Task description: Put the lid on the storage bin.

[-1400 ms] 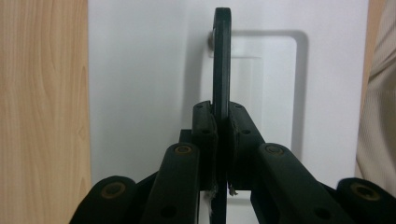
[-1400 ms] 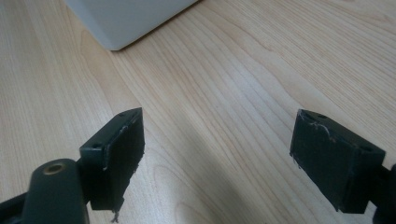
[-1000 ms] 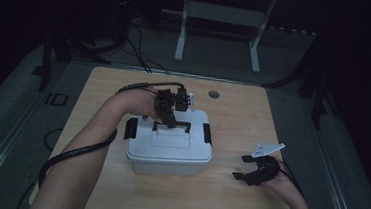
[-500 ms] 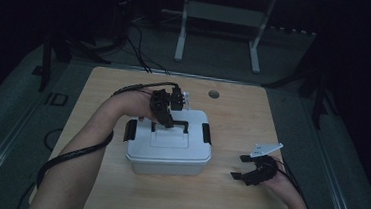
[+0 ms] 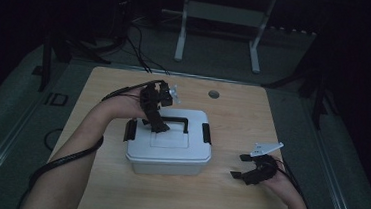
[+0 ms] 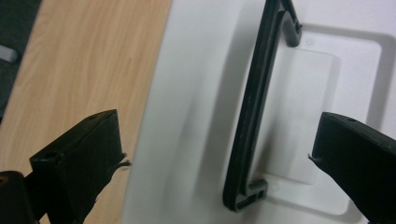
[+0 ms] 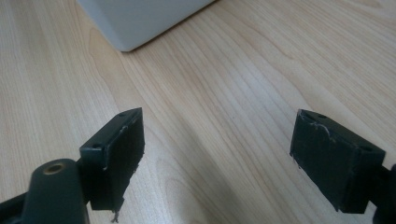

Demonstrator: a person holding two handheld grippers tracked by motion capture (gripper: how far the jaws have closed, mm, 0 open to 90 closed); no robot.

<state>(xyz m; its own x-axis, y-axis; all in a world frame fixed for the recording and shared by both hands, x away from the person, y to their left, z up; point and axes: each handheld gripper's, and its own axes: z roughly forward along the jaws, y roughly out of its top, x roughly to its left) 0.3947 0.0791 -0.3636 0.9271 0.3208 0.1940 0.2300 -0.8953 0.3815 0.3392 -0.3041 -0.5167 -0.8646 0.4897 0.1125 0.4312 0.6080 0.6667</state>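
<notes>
The left gripper [image 5: 158, 125] hangs over the lid of the white box [image 5: 169, 148], its jaws having just been opening; in the left gripper view they now stand wide apart, the black handle [image 6: 254, 112] lying between them with neither pad touching it. That handle lies flat in the recess of the lid; the 1 box sits near the middle of the wooden table [image 5: 226, 198], closed, with 2 black latches, 1 at its left end [image 5: 131, 130] and 1 at its right end [image 5: 206, 133].

The right gripper [image 5: 242, 166] rests low over the table to the right of the box, well apart from it; its jaws are spread with nothing between them but bare wood. So there are 2 grippers, 1 in each hand, each trailing a cable.

The high view gives the whole box, both forearms, a small round grommet [image 5: 214, 94] in the tabletop and a metal stand [image 5: 221, 12] on the floor beyond; the left gripper view gives the handle's moulded end and the lid's stepped recess up close; the right gripper view gives 1 lower corner of the box [image 7: 135, 21] and the grain of the wood.
</notes>
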